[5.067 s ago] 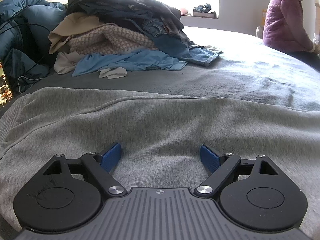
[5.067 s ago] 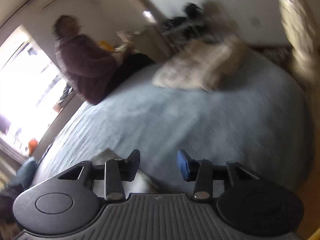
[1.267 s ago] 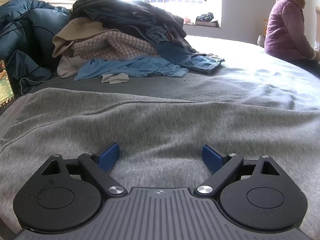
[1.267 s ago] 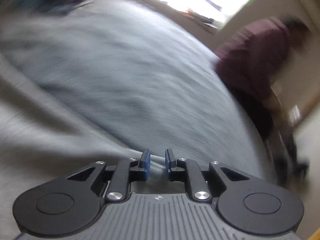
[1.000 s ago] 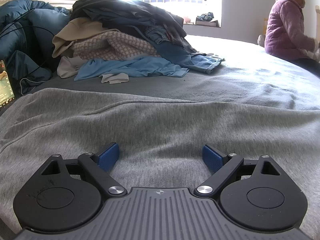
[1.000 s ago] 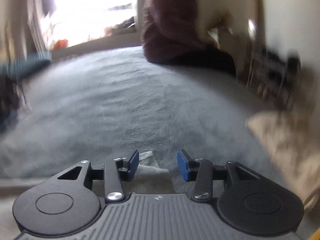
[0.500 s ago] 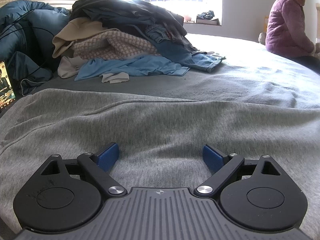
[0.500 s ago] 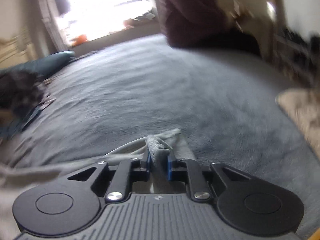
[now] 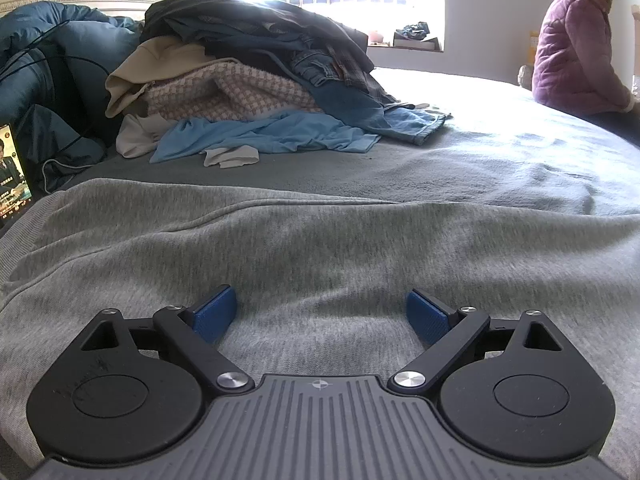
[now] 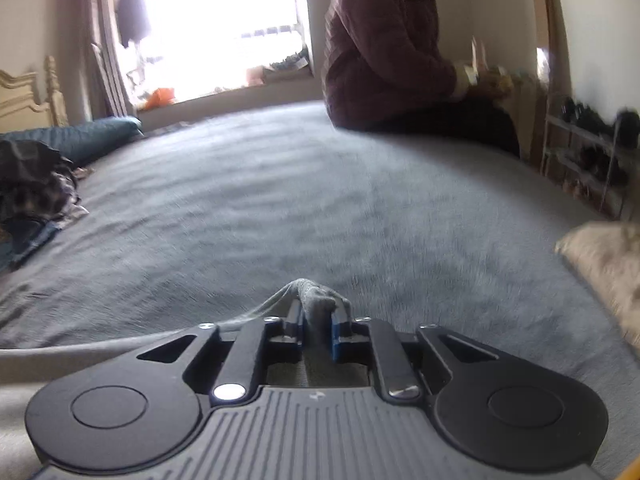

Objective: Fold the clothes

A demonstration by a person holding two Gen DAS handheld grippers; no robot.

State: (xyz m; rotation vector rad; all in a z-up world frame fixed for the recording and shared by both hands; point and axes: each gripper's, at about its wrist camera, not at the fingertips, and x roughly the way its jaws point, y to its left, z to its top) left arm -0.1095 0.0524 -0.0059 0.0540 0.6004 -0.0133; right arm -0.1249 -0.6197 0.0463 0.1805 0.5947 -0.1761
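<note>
A grey sweatshirt point(image 9: 320, 248) lies spread flat on the bed and fills the lower half of the left wrist view. My left gripper point(image 9: 320, 314) rests low over it, open wide, with cloth lying under the fingers but not pinched. In the right wrist view a bunched corner of the same grey fabric point(image 10: 316, 298) sticks up between the blue pads of my right gripper point(image 10: 318, 322). The pads press on it, though the jaws are opening slightly. More of the sweatshirt point(image 10: 80, 354) trails off to the left.
A pile of unfolded clothes point(image 9: 248, 92) sits at the head of the bed beside a blue duvet point(image 9: 48, 60). A lit phone screen point(image 9: 12, 172) is at the left. A person in a purple jacket point(image 10: 384, 52) sits on the far edge. A beige furry cushion point(image 10: 600, 256) lies right.
My right gripper closed from open onto a fold of the grey fabric and sank lower toward the bed. The left gripper stayed put, still open.
</note>
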